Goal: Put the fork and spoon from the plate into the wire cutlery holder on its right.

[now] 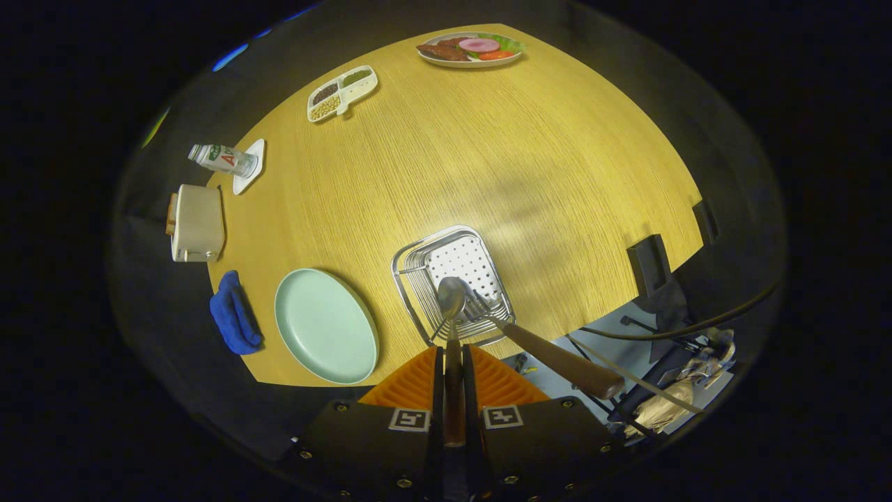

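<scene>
The gripper (453,362) is seen closed on the wooden handle of the spoon (451,300), both fingers pressed against it, the handle running back between them. The spoon's bowl is held just ahead of the fingertips, over the near rim of the wire cutlery holder (453,279); whether it touches the wire cannot be told. The fork (529,341) is lodged in the holder, tines inside at its near right corner, its wooden handle leaning out over the rim and past the table edge. The holder's perforated floor is visible beyond the spoon. The plate (325,325), pale green, is set on the wooden table (488,160) just left of the holder, with nothing on it. A blue cloth (233,314) lies beside the plate's far left. Farther off are listed a toaster (197,223), a bottle (223,159) on a small white dish, a divided snack tray (342,93) and a plate of food (470,49).
</scene>
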{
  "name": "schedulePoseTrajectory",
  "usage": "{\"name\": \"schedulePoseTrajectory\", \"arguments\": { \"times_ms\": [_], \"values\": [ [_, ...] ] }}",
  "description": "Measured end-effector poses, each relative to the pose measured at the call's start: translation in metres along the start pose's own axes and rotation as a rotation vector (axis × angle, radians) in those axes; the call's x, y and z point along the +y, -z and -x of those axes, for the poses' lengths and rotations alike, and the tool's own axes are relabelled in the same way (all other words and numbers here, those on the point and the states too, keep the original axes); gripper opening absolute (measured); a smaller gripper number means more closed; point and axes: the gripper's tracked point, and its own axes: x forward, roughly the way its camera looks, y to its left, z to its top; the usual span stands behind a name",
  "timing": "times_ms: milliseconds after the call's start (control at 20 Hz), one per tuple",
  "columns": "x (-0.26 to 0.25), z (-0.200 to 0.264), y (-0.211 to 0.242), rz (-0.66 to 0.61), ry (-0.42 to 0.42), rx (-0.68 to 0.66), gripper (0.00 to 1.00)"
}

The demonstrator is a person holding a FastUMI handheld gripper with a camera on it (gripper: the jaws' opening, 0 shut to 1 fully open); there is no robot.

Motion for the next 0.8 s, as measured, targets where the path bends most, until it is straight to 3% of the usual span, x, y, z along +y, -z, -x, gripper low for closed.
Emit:
{"name": "schedulePoseTrajectory", "arguments": {
  "times_ms": [50, 100, 300, 550, 800],
  "values": [
    [0.006, 0.004, -0.004, -0.003, -0.021, -0.025, 0.16],
    [0.004, 0.007, -0.008, 0.001, -0.012, -0.05, 0.31],
    [0.005, 0.026, -0.023, 0.023, 0.006, -0.174, 0.47],
    [0.015, 0.054, -0.044, 0.006, -0.03, -0.352, 0.47],
    [0.024, 0.107, -0.078, 0.005, -0.044, -0.647, 0.47]
  ]
}}
